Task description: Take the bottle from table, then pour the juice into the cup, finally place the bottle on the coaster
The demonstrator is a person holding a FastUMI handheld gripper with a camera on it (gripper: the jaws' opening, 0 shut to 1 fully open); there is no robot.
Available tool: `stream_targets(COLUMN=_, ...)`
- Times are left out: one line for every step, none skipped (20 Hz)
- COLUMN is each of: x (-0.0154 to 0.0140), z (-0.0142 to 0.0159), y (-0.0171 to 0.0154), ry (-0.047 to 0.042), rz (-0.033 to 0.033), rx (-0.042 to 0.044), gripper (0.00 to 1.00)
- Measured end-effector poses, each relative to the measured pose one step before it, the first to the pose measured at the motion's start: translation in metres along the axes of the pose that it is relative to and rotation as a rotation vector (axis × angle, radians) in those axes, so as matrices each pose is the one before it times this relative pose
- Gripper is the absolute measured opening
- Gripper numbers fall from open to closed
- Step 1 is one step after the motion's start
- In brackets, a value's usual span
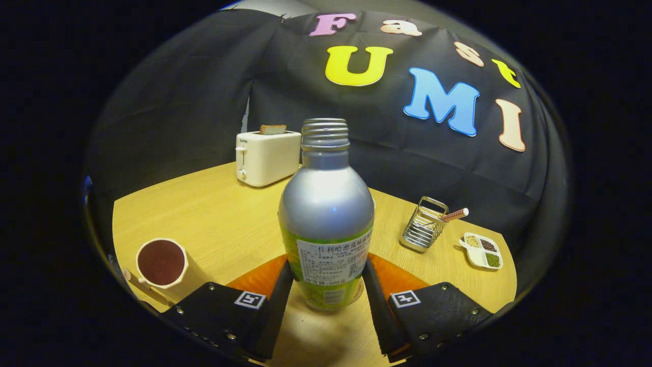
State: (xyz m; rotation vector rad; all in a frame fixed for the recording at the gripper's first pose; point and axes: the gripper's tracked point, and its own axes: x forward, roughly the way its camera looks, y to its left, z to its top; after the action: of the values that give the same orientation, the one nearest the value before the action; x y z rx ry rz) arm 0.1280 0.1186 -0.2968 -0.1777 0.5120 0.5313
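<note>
Black cloth wall is seen behind a light wood-grain table (224, 219). Gripper view: the gripper (326, 285) is closed around the lower body of a bottle (326, 214), one finger on each side, both apparently pressed against it. Bottle is held upright, cap off, threaded neck exposed, silver shoulder, green lower band. A white label panel with small printed text is carried on the bottle; a "500" volume mark can just be made out, the rest is too small to be read reliably. Bottle base is seen over an orange coaster (402, 278), just ahead of the fingers; contact with the coaster cannot be confirmed. A white cup (163, 265) filled with dark liquid is placed beside the left-hand finger. A white toaster (267, 158) with a slice of bread (273, 129) in its slot is located beyond the bottle; a small brand mark on it is not legible. A wire rack (423, 225) holding a stick is seen beyond the right-hand finger, with a small divided dish (483, 251) of grains near it.
</note>
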Motion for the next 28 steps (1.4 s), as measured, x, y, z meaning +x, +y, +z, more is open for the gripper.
stream_targets(x=0.00396, z=-0.00069, y=-0.00015, ry=-0.00069, rz=0.00012, rx=0.01030, gripper=0.74)
stream_targets(x=0.00337, z=0.00014, y=-0.00052, ry=-0.00407, rz=-0.00120, rx=0.01071, gripper=0.74)
stream_targets(x=0.00372, z=-0.00042, y=-0.00131, ry=-0.00184, rz=-0.00180, rx=0.00874, gripper=0.74)
stream_targets(x=0.00245, z=-0.00081, y=-0.00214, ry=0.00103, rz=-0.00343, rx=0.00684, gripper=0.74)
stream_targets(x=0.00474, z=-0.00165, y=-0.00089, ry=0.00082, rz=-0.00326, rx=0.00523, gripper=0.74)
stream_targets(x=0.00239, z=-0.00028, y=-0.00176, ry=-0.00057, rz=-0.00161, rx=0.00403, gripper=0.75)
stream_targets(x=0.00166, z=-0.00133, y=-0.00225, ry=-0.00104, rz=-0.00411, rx=0.00353, gripper=0.74)
stream_targets(x=0.00303, z=-0.00049, y=-0.00135, ry=0.00002, rz=-0.00113, rx=0.00577, gripper=0.74)
stream_targets(x=0.00360, z=-0.00173, y=-0.00065, ry=-0.00069, rz=-0.00140, rx=0.00833, gripper=0.74)
stream_targets(x=0.00220, z=-0.00126, y=-0.00066, ry=0.00277, rz=0.00099, rx=0.01006, gripper=0.75)
stream_targets(x=0.00272, z=-0.00118, y=0.00129, ry=0.00407, rz=-0.00107, rx=0.00670, gripper=0.74)
stream_targets(x=0.00120, z=-0.00057, y=0.00026, ry=0.00103, rz=0.00335, rx=0.00382, gripper=0.74)
stream_targets(x=0.00210, z=-0.00131, y=0.00179, ry=0.00170, rz=0.00583, rx=0.00031, gripper=0.75)
stream_targets(x=-0.00005, z=-0.00097, y=0.00086, ry=0.00262, rz=0.00288, rx=-0.00556, gripper=0.77)
stream_targets(x=0.00112, z=-0.00200, y=-0.00002, ry=0.00298, rz=0.00264, rx=-0.00450, gripper=0.77)
stream_targets(x=0.00094, z=-0.00102, y=0.00086, ry=0.00225, rz=0.00200, rx=0.00028, gripper=0.77)
stream_targets(x=0.00006, z=-0.00058, y=-0.00026, ry=0.00099, rz=-0.00156, rx=0.00314, gripper=0.77)
stream_targets(x=0.00039, z=-0.00045, y=-0.00103, ry=-0.00023, rz=-0.00488, rx=0.00483, gripper=0.77)
stream_targets(x=0.00119, z=-0.00316, y=0.00008, ry=0.00749, rz=-0.00098, rx=0.00773, gripper=0.77)
stream_targets(x=0.00096, z=-0.00373, y=0.00015, ry=0.01061, rz=-0.00138, rx=0.00725, gripper=0.77)
stream_targets(x=0.00008, z=0.00009, y=-0.00125, ry=-0.00592, rz=-0.00188, rx=0.00715, gripper=0.78)
stream_targets(x=-0.00073, z=-0.00175, y=0.00006, ry=0.00847, rz=-0.00239, rx=0.00572, gripper=0.79)
stream_targets(x=-0.00119, z=-0.00018, y=-0.00094, ry=0.00262, rz=-0.00374, rx=0.00221, gripper=0.80)
stream_targets(x=-0.00113, z=-0.00104, y=0.00038, ry=0.00687, rz=0.00120, rx=0.00509, gripper=0.80)
stream_targets(x=-0.00256, z=-0.00060, y=-0.00063, ry=0.00197, rz=-0.00136, rx=0.00556, gripper=0.80)
stream_targets(x=-0.00319, z=0.00243, y=0.00065, ry=-0.00400, rz=0.00213, rx=0.00913, gripper=0.84)
stream_targets(x=-0.00335, z=0.00379, y=0.00038, ry=-0.01196, rz=-0.00282, rx=0.01039, gripper=0.90)
stream_targets(x=-0.00700, z=0.00626, y=-0.00281, ry=-0.01899, rz=-0.00977, rx=0.00443, gripper=0.98)
